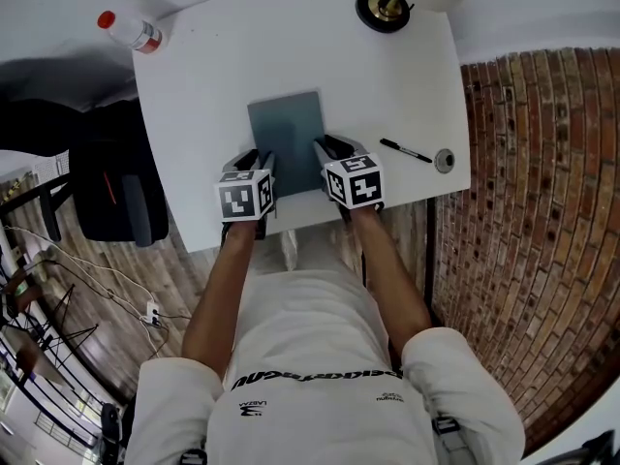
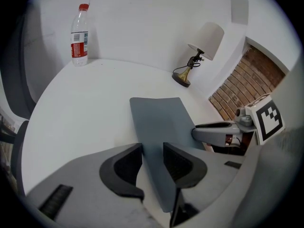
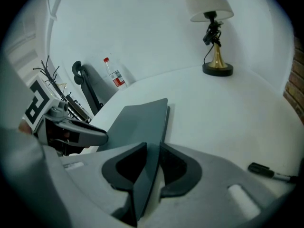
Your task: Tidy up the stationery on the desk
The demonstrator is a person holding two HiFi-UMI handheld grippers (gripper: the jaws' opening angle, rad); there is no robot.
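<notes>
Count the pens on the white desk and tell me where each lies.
1. The slim black pen lies on the white desk, right of the flat grey notebook, beside a small round grey object. The notebook may hide more.

Left tool (image 2: 153, 150) and right tool (image 3: 153, 150): grey, black pads (image 2: 118, 167), black-and-white marker cubes (image 1: 244, 195); white printed T-shirt (image 1: 320, 342)

White desk (image 1: 194, 114), red brickwork (image 1: 542, 211) at right, wood-plank floor (image 1: 145, 279), black chair (image 1: 107, 177), table lamp (image 1: 384, 8)
</notes>
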